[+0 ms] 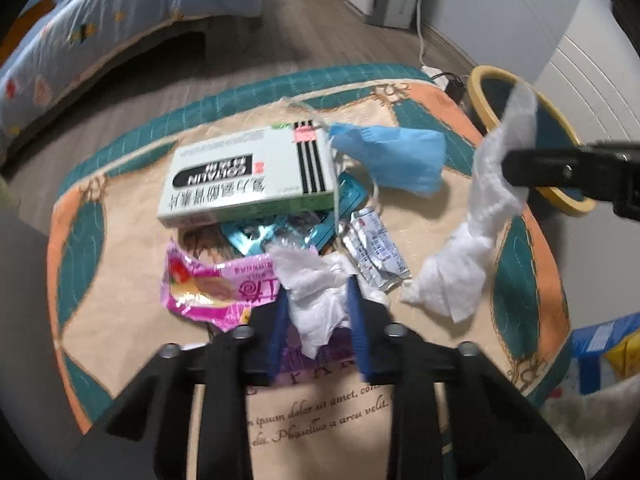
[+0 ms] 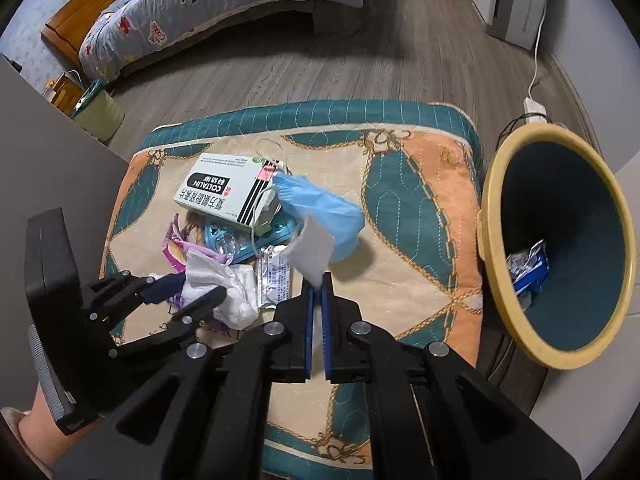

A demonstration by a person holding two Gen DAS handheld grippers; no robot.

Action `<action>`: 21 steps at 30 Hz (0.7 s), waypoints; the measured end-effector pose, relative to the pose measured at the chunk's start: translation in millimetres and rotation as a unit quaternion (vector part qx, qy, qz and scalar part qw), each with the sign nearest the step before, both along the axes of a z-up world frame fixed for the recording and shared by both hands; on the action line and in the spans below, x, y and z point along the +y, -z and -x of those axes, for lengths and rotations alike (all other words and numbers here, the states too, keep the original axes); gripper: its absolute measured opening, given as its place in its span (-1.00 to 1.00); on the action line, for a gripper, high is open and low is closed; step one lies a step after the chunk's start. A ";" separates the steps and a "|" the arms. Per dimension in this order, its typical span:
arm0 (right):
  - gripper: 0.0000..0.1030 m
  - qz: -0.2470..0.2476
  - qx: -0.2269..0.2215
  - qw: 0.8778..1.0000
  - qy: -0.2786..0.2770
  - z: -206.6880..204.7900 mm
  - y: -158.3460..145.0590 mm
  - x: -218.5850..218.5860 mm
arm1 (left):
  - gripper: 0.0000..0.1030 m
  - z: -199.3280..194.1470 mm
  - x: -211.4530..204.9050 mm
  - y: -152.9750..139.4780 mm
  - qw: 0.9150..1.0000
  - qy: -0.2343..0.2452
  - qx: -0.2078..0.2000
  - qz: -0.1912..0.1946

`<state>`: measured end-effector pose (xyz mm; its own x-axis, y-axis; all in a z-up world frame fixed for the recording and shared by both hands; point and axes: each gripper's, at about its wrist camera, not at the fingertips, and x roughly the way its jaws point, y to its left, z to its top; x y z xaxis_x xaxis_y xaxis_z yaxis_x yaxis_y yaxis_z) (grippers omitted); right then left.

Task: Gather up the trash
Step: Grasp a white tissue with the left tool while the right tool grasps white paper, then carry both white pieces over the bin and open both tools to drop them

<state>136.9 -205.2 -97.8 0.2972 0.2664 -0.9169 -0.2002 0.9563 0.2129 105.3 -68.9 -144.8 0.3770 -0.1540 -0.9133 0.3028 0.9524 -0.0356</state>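
Trash bin [image 2: 558, 240] holds crumpled wrappers [image 2: 526, 270]. Right gripper [image 2: 318, 280] jaws pinch a white tissue [image 2: 310, 254]; left gripper [image 1: 316, 300] jaws pinch a crumpled tissue [image 1: 312, 280].

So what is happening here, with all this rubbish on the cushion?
A person is collecting trash with a handheld gripper in each hand. The right gripper is shut on a white tissue and holds it up, beside the yellow-rimmed bin, which already holds a wrapper. The left gripper is around a crumpled tissue in the pile on the quilted cushion. A medicine box, a blue face mask and a pink wrapper are still lying there.
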 end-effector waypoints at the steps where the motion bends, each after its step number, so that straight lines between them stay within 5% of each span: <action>1: -0.94 -0.002 -0.001 1.000 0.000 0.2 -1.8 -1.2 | -0.58 -0.3 -0.1 -1.3 1.000 0.001 -0.001 0.002; 7: -0.94 -0.013 -0.021 1.000 -0.001 -1.4 -17.3 -4.5 | -0.89 1.2 -3.3 -21.6 0.999 0.026 -0.025 0.014; 21: -0.94 -0.042 -0.096 0.994 0.021 -3.4 -72.1 -18.8 | -0.91 -0.9 -5.1 -102.1 0.989 0.037 -0.136 0.038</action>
